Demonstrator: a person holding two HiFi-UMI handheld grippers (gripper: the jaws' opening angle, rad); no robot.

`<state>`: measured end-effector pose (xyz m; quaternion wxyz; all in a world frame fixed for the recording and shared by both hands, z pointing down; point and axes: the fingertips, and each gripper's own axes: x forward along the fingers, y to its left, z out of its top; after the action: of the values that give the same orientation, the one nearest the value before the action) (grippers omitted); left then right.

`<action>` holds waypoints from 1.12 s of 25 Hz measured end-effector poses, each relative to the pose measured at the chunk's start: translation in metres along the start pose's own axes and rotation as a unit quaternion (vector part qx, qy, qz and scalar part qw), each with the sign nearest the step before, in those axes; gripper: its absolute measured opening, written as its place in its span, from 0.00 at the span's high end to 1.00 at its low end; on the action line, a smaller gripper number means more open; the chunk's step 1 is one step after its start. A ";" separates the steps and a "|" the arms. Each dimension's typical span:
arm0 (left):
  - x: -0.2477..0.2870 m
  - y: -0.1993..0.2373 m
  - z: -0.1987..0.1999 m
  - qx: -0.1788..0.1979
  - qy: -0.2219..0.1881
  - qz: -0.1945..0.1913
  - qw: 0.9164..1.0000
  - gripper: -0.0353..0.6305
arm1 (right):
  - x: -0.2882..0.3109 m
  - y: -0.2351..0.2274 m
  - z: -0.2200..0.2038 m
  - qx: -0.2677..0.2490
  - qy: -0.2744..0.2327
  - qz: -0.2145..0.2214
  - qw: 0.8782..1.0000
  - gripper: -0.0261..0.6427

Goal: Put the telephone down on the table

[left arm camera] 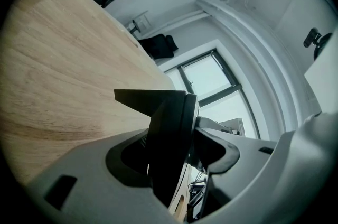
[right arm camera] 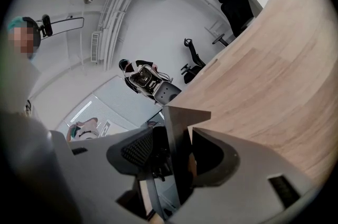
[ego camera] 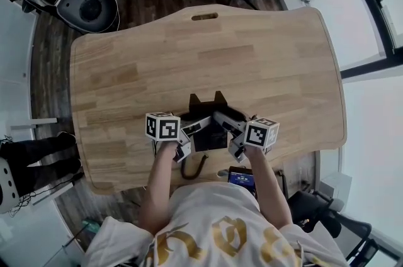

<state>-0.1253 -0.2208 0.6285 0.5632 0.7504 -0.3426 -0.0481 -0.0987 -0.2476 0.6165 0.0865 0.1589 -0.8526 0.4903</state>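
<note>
We see the black telephone [ego camera: 211,127] held between the two tools over the near part of the wooden counter [ego camera: 189,51], close to its front edge; we cannot tell whether its underside touches the wood. The left hand-held gripper [ego camera: 192,131] has its jaws clamped on the telephone's left side, standing fairly wide, with the dark body filling the gap between the pads. The right hand-held gripper [ego camera: 232,131] holds the opposite side, with a thinner black edge pinched between its pads. Both point forward and a little downward. A dark cord [ego camera: 200,166] curls below the telephone at the counter's front edge. Near it, against the person's shirt [ego camera: 214,228], a small lit screen [ego camera: 241,178] shows. Far across the counter a slot [ego camera: 204,16] is cut near the back edge, and a grey and black machine [ego camera: 88,4] stands on the floor beyond the far left corner.
</note>
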 end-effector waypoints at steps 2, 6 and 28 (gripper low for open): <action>0.001 0.005 0.000 -0.002 0.003 0.003 1.000 0.60 | 0.003 -0.004 -0.001 -0.002 0.004 -0.004 1.000 0.64; 0.003 0.017 0.000 -0.006 0.008 0.017 1.000 0.60 | 0.010 -0.013 -0.003 -0.008 0.017 -0.014 1.000 0.64; 0.024 0.055 0.016 -0.039 -0.007 0.006 0.999 0.60 | 0.028 -0.054 0.005 0.030 0.014 -0.018 0.999 0.67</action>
<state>-0.1394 -0.2544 0.6784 0.5903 0.7253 -0.3486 -0.0635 -0.1052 -0.2822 0.6666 0.1029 0.1698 -0.8333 0.5159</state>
